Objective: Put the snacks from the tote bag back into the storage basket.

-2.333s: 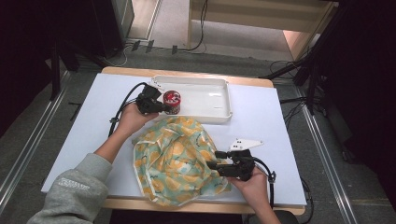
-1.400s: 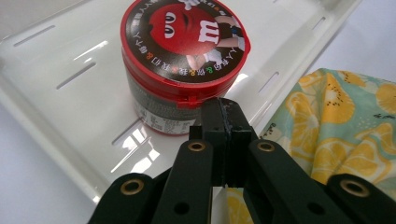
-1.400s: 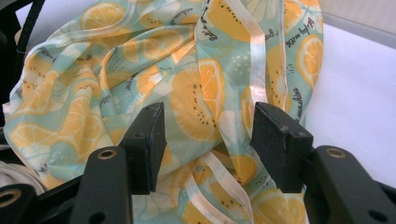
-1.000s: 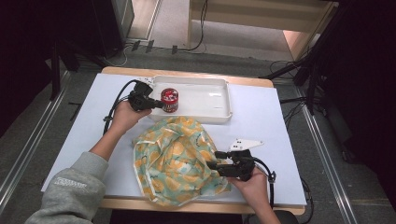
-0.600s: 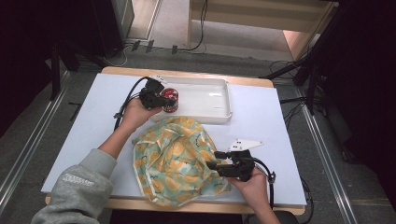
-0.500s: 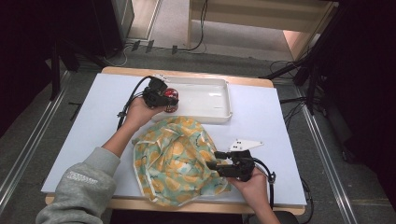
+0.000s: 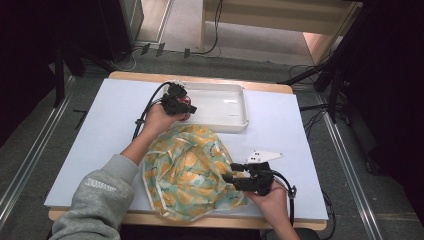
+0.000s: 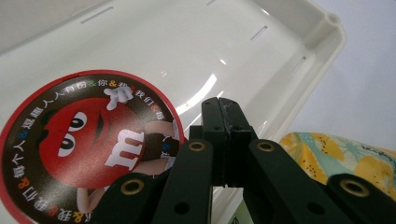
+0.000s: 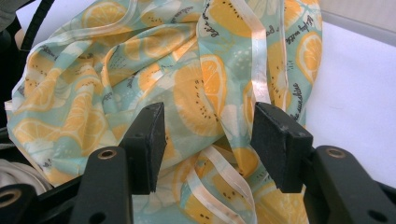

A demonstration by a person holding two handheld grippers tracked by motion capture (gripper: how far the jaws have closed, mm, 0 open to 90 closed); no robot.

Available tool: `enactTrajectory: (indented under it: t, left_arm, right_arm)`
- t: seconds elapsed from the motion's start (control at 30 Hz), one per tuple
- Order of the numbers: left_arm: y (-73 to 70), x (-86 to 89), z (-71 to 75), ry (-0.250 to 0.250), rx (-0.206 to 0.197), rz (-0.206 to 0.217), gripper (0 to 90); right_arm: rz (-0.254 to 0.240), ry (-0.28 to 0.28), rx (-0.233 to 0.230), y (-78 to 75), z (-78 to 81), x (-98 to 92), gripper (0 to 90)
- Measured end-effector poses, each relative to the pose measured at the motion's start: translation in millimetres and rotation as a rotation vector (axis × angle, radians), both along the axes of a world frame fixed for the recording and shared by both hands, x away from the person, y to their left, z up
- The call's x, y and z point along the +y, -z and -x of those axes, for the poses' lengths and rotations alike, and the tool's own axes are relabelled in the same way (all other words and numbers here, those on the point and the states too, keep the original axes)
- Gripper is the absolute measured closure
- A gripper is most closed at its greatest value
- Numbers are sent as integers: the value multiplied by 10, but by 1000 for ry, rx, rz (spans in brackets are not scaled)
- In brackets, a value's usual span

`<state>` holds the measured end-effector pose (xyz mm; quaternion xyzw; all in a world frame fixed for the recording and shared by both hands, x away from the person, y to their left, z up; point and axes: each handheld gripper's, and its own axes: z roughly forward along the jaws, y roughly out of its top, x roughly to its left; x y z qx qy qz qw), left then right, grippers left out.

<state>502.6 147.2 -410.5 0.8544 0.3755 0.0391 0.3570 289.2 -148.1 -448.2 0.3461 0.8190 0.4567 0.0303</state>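
Left gripper closed beside the candy tin; right gripper spread over the fruit-print cloth.

Landmark: white tray [image 7: 235, 102]. The candy tin [image 7: 186, 104] stands at the tray's left end, lid up, printed with a red cartoon face [image 8: 88, 144]. The left gripper [image 7: 186, 106] sits at the tin's near side, its 2 jaws pressed flat together with nothing between them, tips pointing into the tray; contact with the tin cannot be confirmed. The cloth [image 7: 192, 170] lies crumpled just in front of the tray's near wall. The right gripper [image 7: 229, 177] is at the cloth's right edge, well clear of the tray, jaws spread with folds [image 9: 210, 93] lying between them, pads apparently not pinching. Judgement: the left hand is the nearer to the tin, which lies just ahead and left of its jaws; those jaws must part before any grasp.
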Motion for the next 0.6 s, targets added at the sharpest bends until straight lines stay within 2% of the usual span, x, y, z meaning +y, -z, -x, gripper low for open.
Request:
enactTrajectory:
  t: [0.33,0.6]
  left_arm:
    - [19,90,25,0,-5,-20,900]
    - [47,213,52,-27,-6,-19,899]
  right_arm:
    - [1,6,0,-1,2,-12,457]
    - [2,6,-5,3,1,-6,457]
